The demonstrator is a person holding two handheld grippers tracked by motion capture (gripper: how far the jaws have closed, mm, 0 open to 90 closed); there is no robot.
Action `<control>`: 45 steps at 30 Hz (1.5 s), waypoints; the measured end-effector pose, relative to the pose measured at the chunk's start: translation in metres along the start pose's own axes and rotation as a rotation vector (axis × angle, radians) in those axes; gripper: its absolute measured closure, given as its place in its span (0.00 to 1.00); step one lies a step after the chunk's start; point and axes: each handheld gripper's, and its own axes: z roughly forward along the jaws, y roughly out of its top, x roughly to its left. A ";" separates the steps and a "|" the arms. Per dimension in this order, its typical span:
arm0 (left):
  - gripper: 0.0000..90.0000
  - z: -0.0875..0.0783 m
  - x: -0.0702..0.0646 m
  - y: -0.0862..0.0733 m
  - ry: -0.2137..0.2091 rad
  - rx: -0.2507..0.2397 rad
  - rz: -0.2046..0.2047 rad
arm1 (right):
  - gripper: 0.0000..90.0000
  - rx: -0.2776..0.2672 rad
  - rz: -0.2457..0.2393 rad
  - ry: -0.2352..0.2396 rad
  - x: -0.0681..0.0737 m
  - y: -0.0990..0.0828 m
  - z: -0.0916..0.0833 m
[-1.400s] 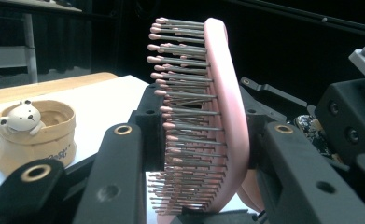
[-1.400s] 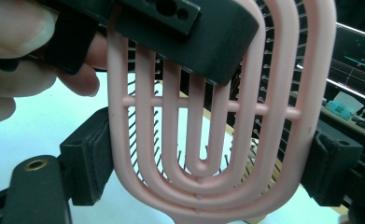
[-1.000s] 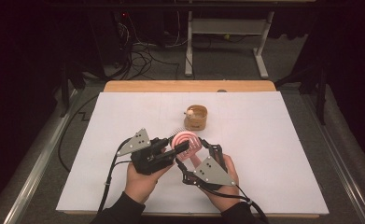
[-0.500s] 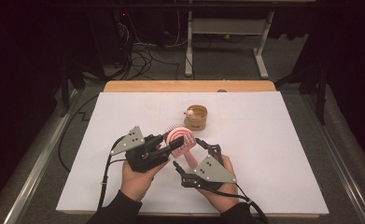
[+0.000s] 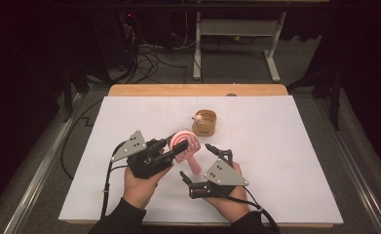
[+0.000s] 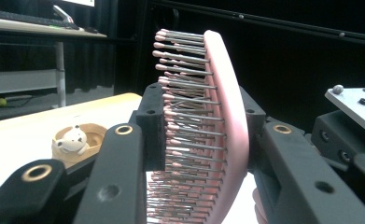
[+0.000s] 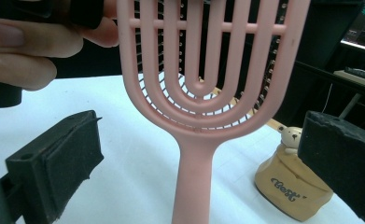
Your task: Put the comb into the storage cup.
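Right gripper view: pink vented hairbrush (image 7: pixel 203 93), slotted back.

pink hairbrush (image 7: pixel 203 93) handle cut off at bottom edge, its head top cropped

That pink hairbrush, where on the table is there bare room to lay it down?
The white sheet is bare right of the wooden cup, and along its left edge beyond the left gripper. It is crowded mid-table, where the hairbrush, cup and open right gripper cluster.
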 end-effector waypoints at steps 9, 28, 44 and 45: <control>0.71 -0.006 0.004 0.002 0.025 -0.010 0.010 | 0.00 0.003 0.007 0.006 -0.003 0.000 -0.003; 0.71 -0.019 0.012 0.004 0.072 -0.002 0.038 | 0.00 0.099 0.083 -0.032 -0.039 -0.031 -0.022; 0.71 -0.028 0.018 0.006 0.088 -0.006 0.046 | 0.00 0.153 0.139 -0.127 -0.070 -0.063 -0.047; 0.71 -0.029 0.018 0.006 0.092 -0.006 0.047 | 0.00 0.155 0.144 -0.131 -0.072 -0.065 -0.050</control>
